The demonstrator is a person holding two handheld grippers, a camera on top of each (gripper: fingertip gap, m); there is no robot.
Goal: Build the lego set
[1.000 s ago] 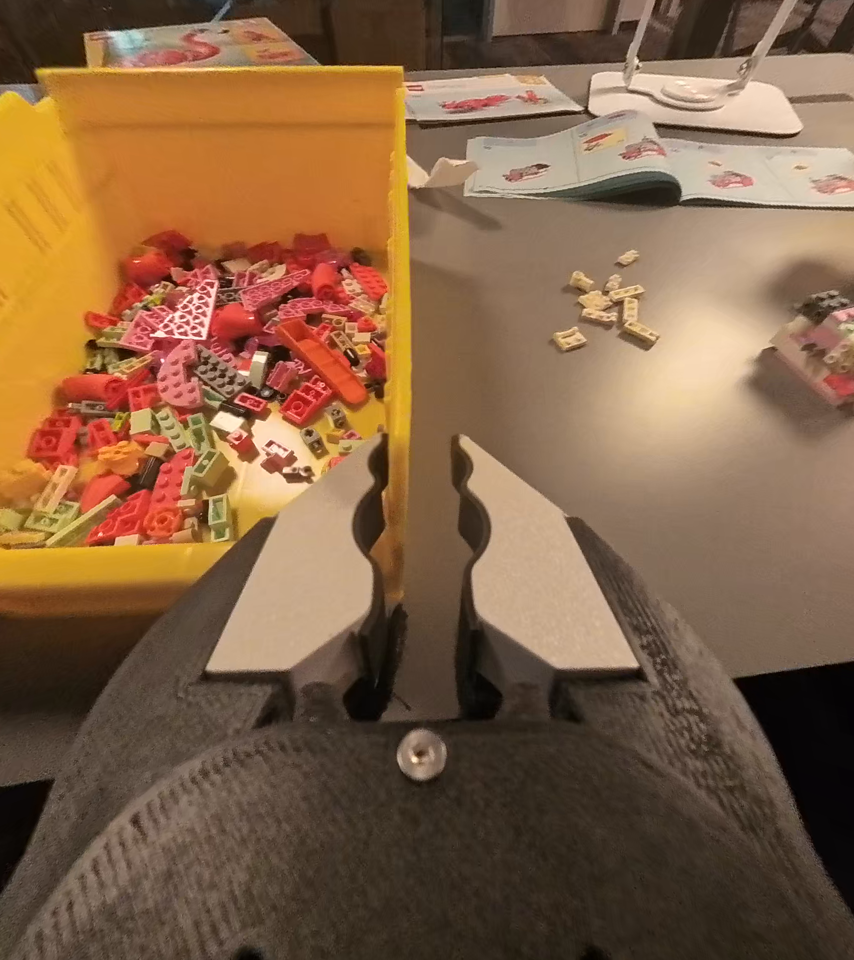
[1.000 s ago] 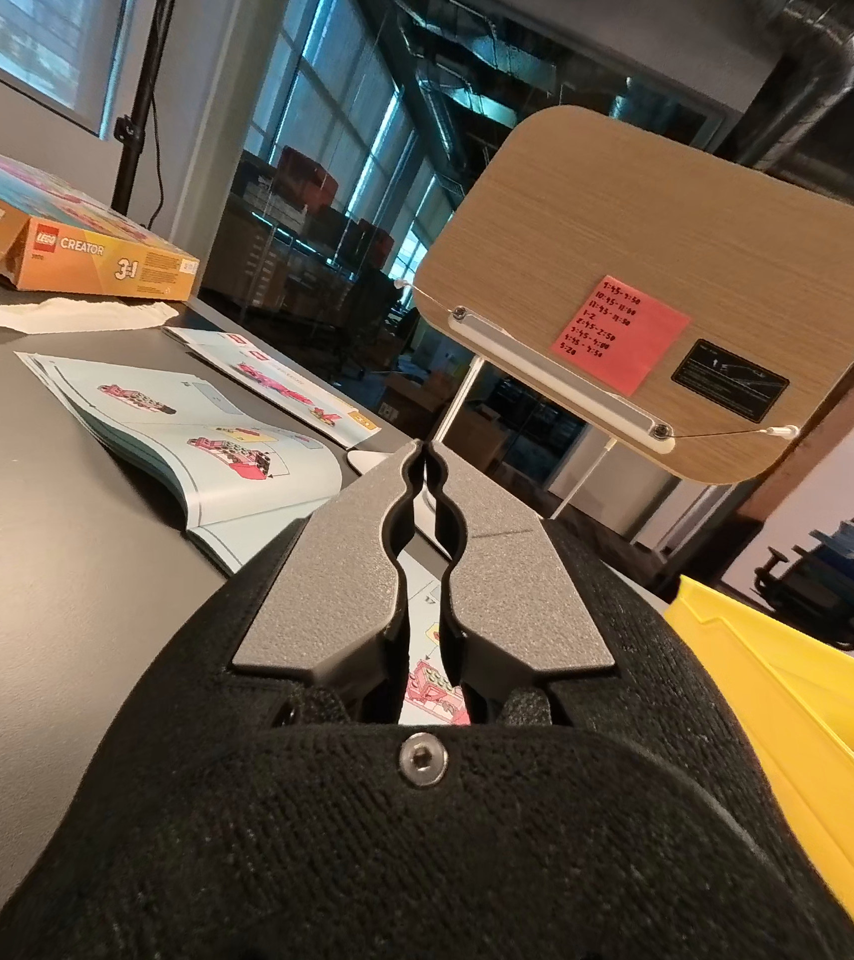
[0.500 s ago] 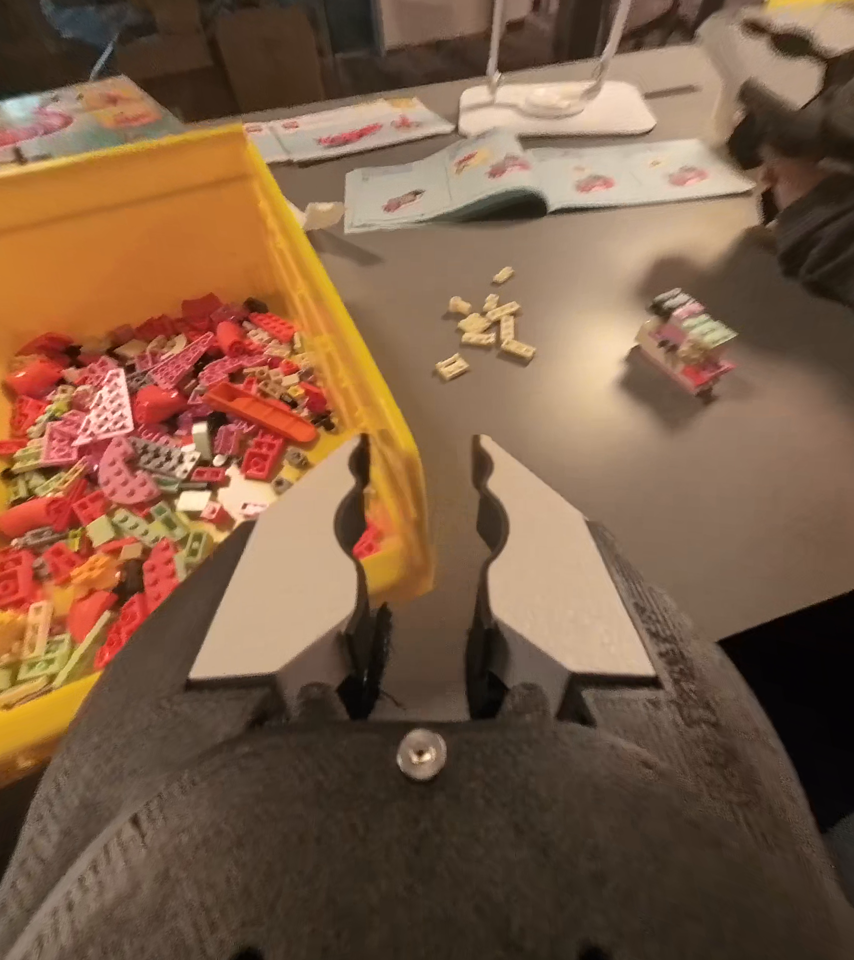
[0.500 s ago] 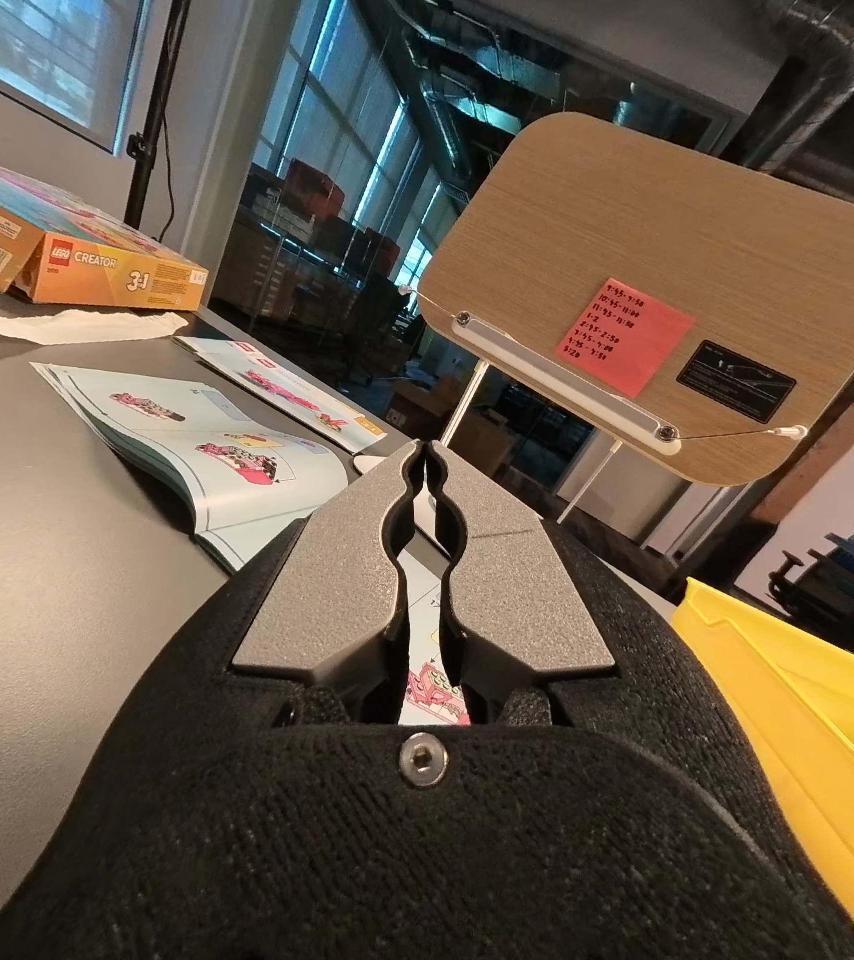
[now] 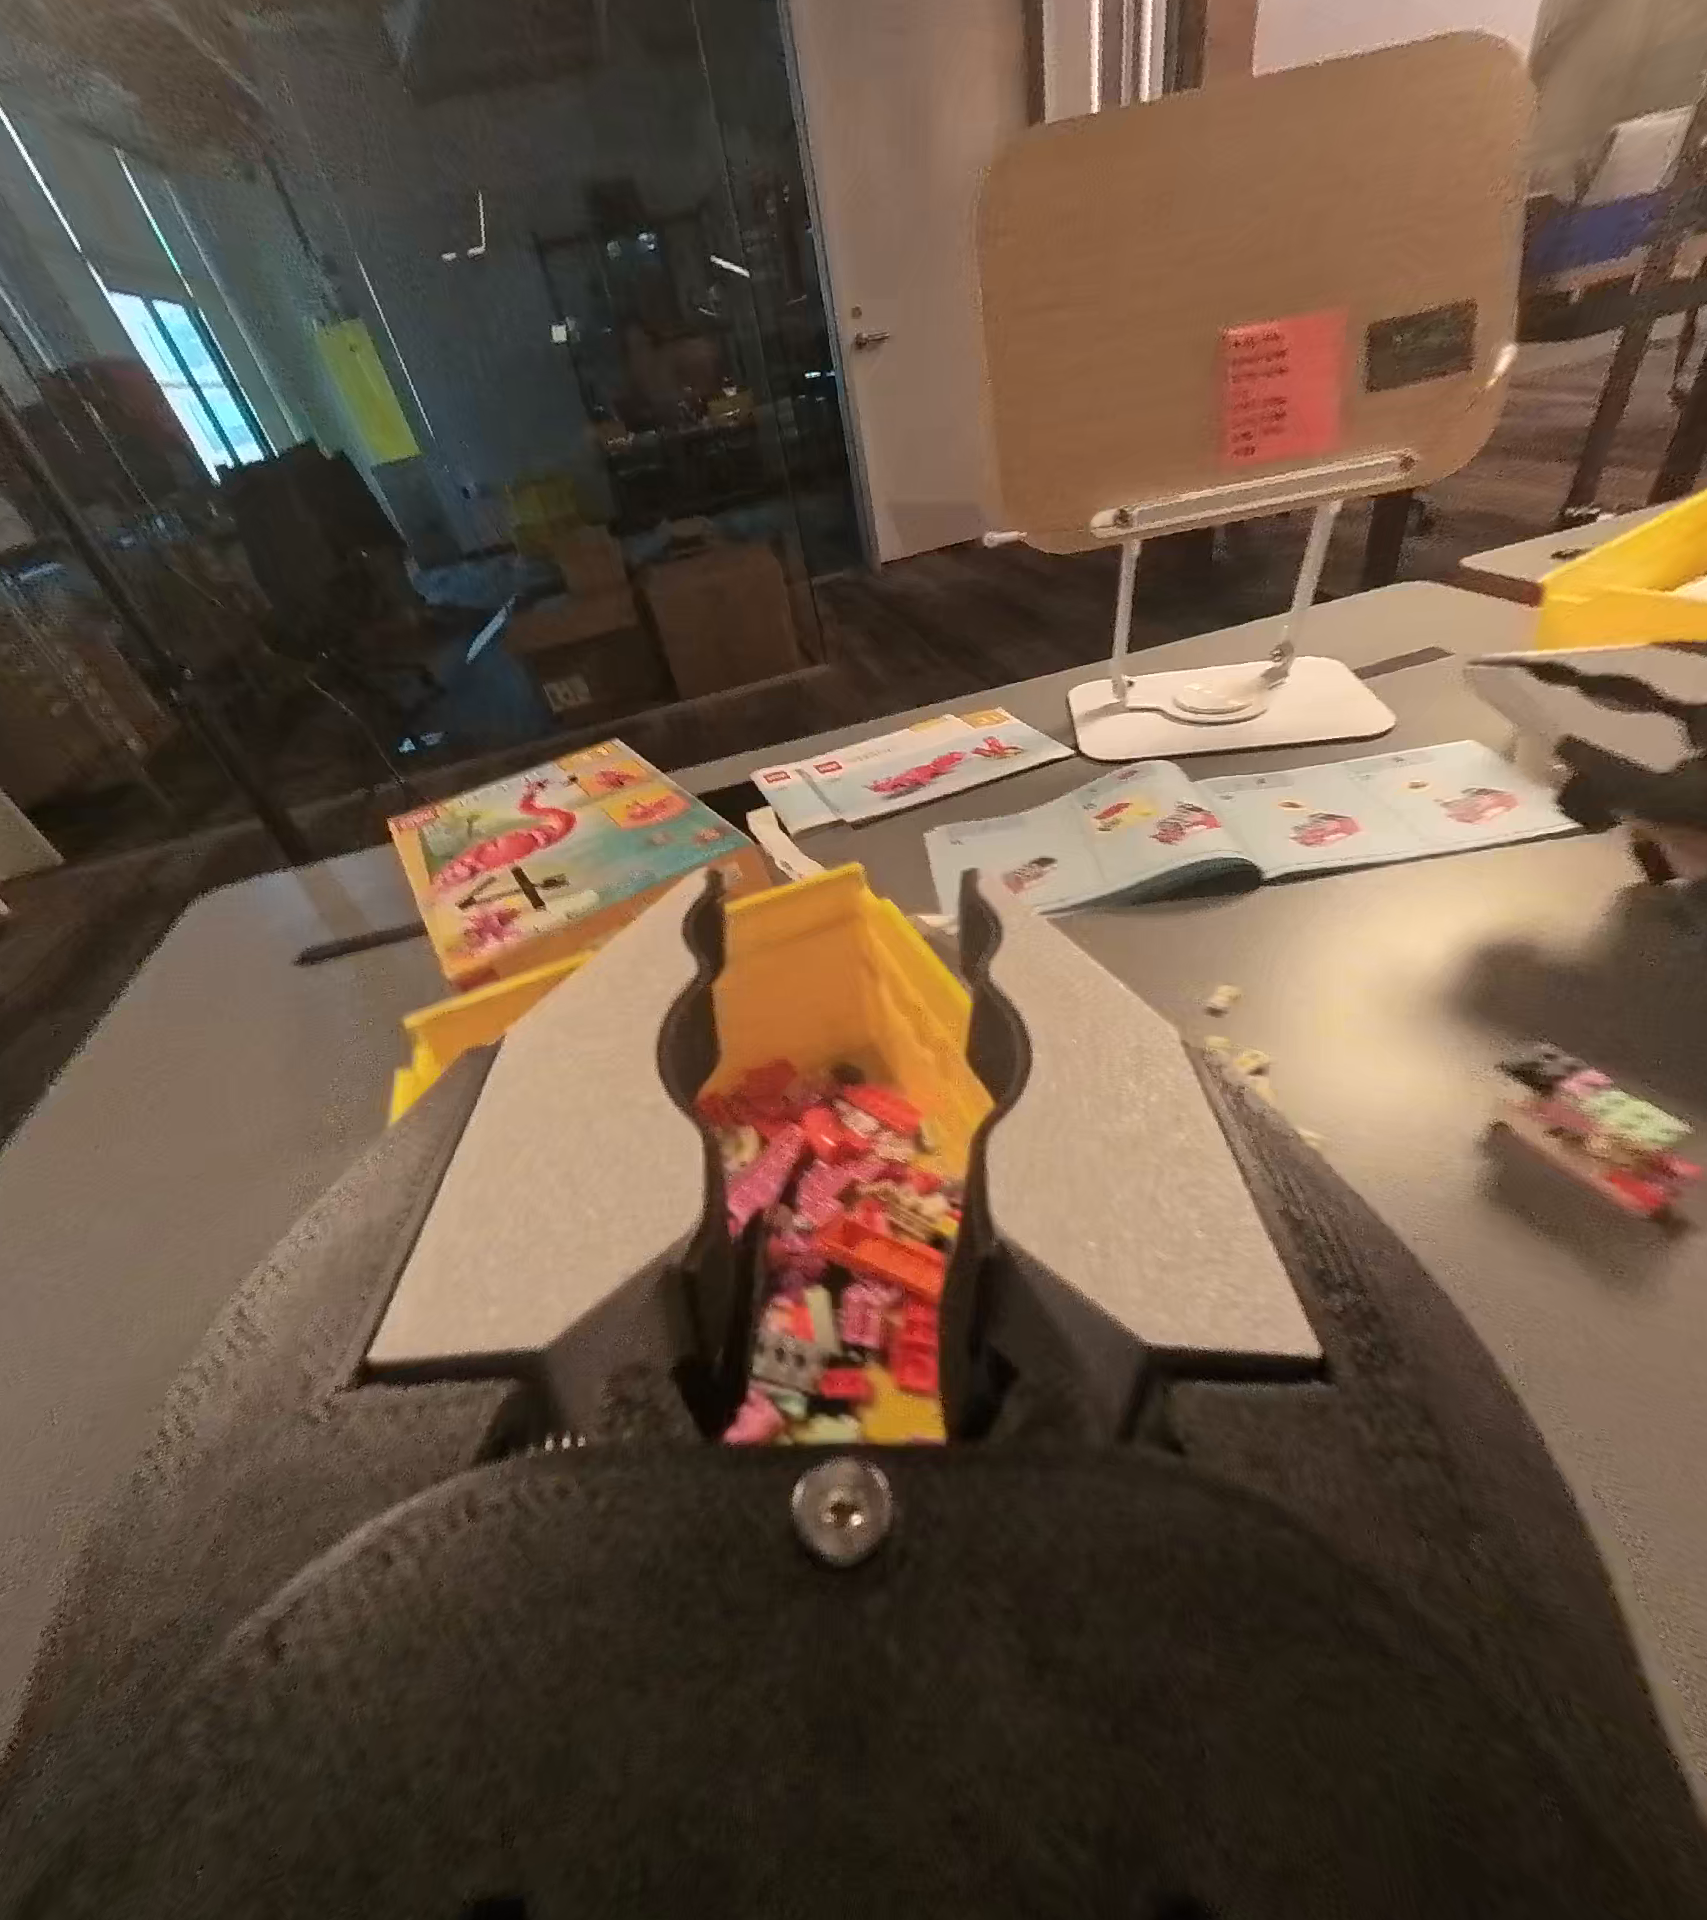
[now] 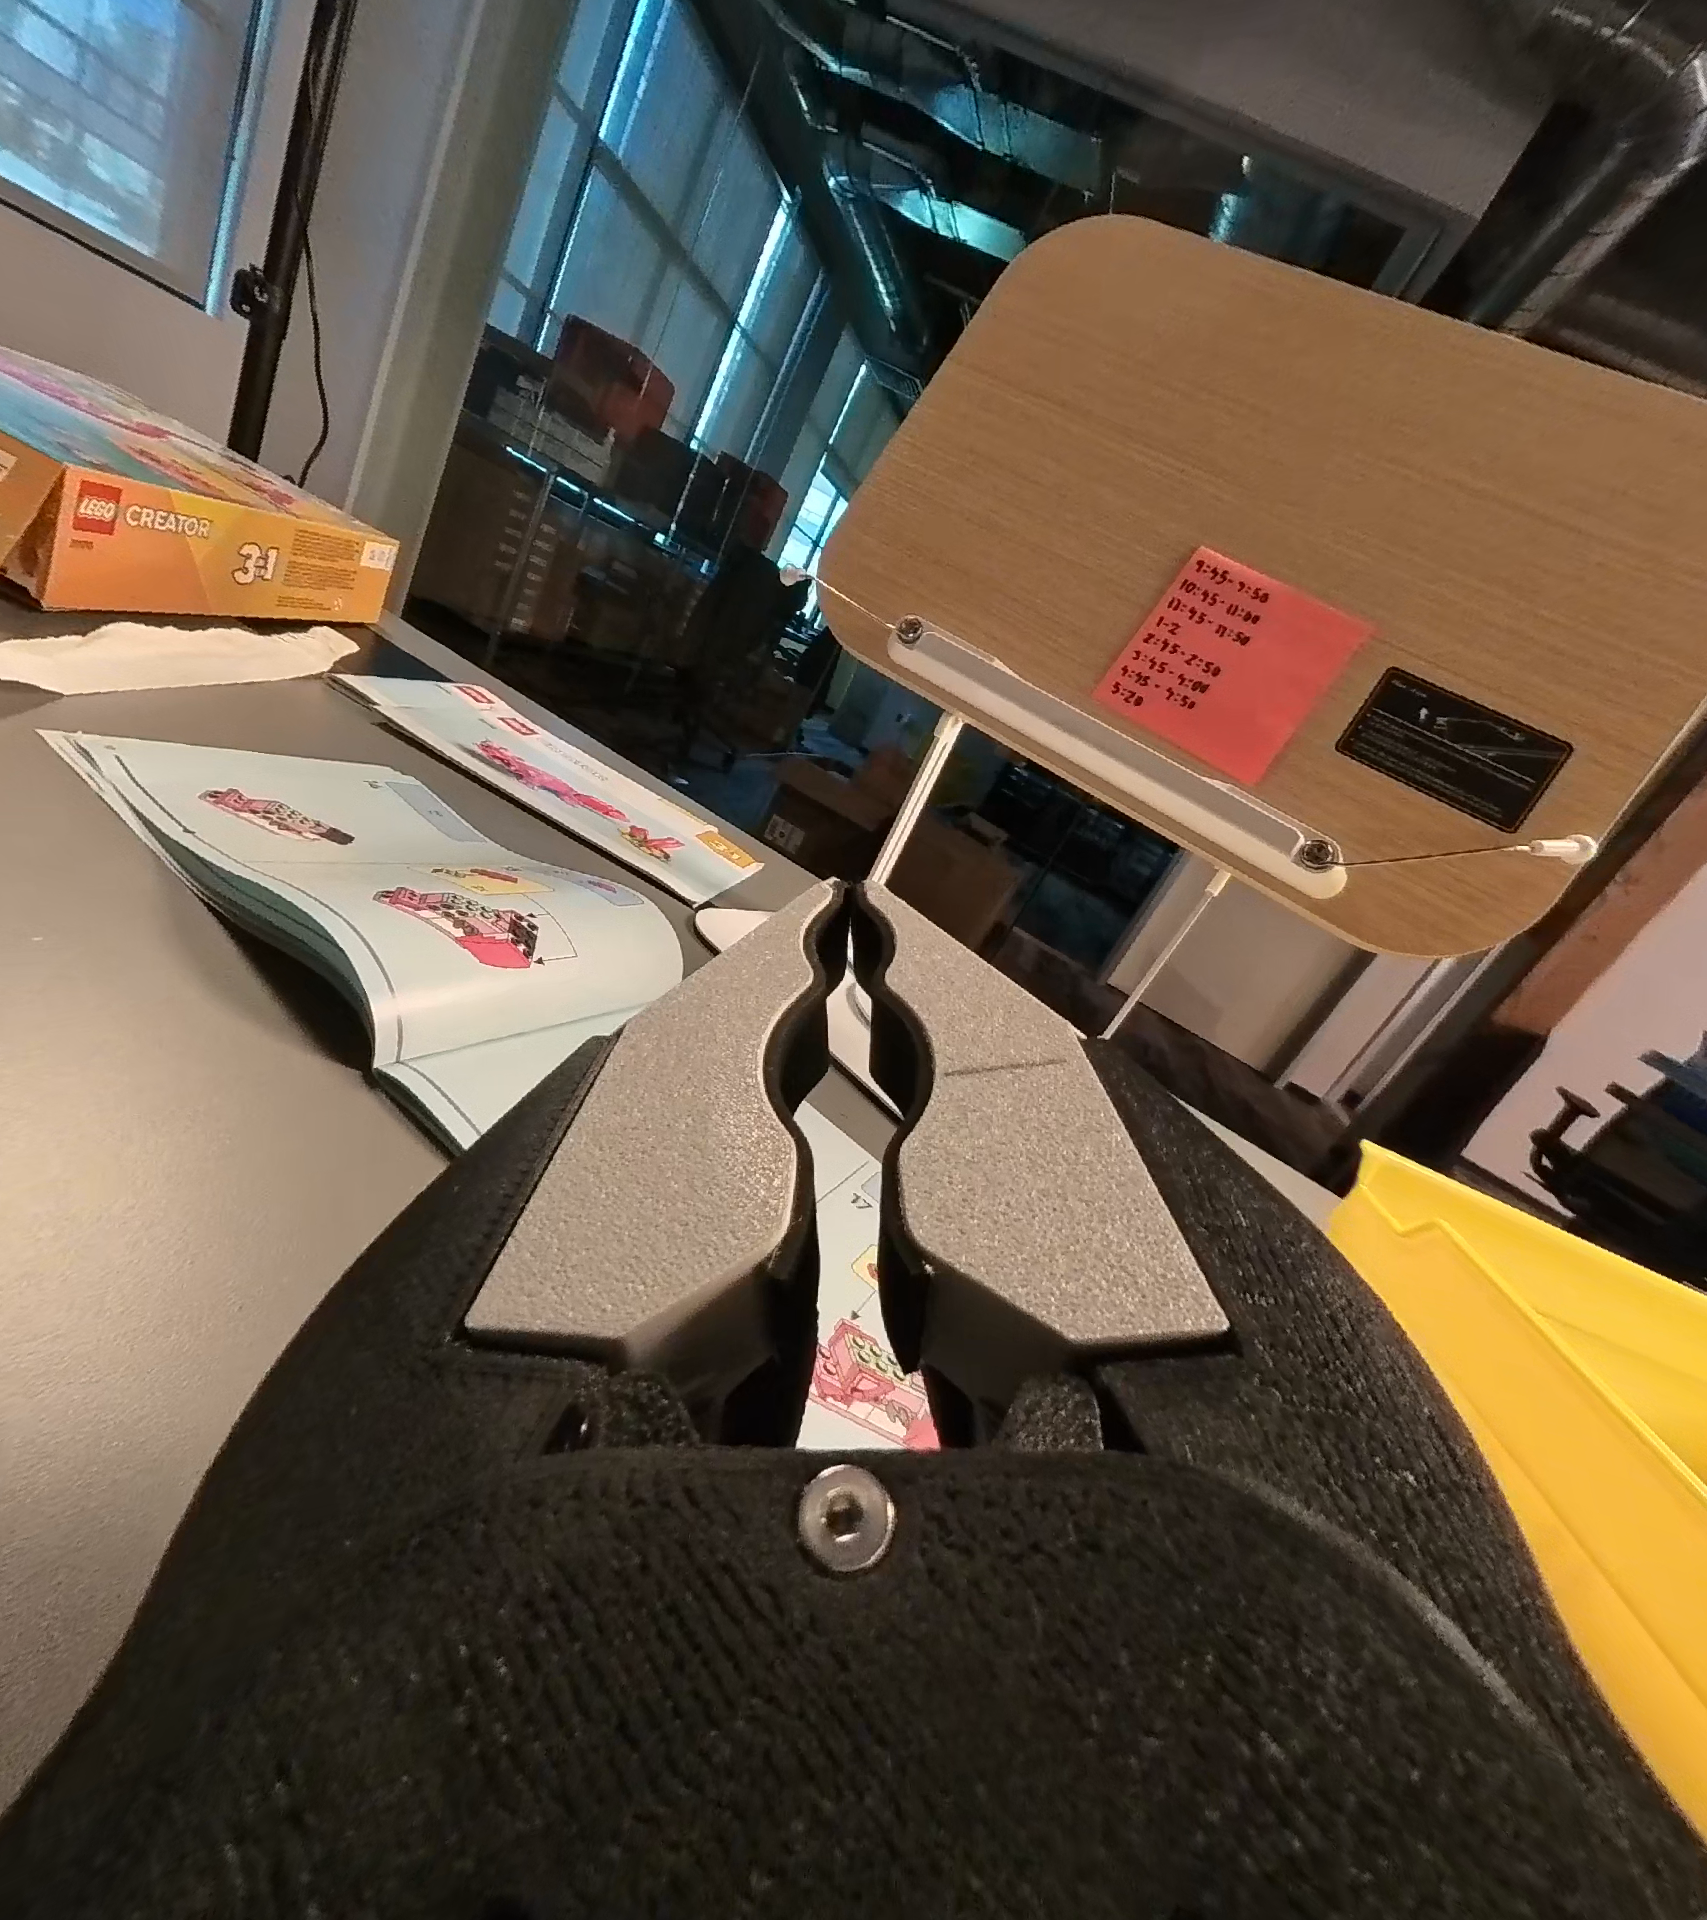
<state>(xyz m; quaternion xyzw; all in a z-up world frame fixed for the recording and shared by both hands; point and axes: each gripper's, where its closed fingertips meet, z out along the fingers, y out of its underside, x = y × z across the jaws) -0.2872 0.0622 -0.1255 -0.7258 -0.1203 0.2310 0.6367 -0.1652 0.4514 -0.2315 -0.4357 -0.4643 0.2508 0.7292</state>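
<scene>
My left gripper [image 5: 841, 888] is open with nothing between its fingers. It hangs over a yellow bin [image 5: 828, 977] that holds several loose red, pink and green bricks [image 5: 828, 1174]. A small pink, green and red brick build [image 5: 1597, 1143] stands on the dark table to its right, blurred. My right gripper [image 6: 847, 891] is shut, its tips touching, low over the table near an open instruction booklet [image 6: 392, 862]. It also shows at the far right of the left wrist view [image 5: 1607, 686], blurred.
A wooden book stand [image 5: 1244, 270] on a white base stands at the table's back. The open booklet [image 5: 1244, 821], a closed one [image 5: 911, 769] and the set's box [image 5: 558, 842] lie behind the bin. Small tan pieces [image 5: 1233, 1049] lie beside the bin. A second yellow bin [image 6: 1607, 1403] is at my right. Across from one pair of fingers to the other is roughly 45 centimetres.
My left gripper opened wider, swung over the bin from its right side and tilted up. My right gripper stayed shut and barely moved.
</scene>
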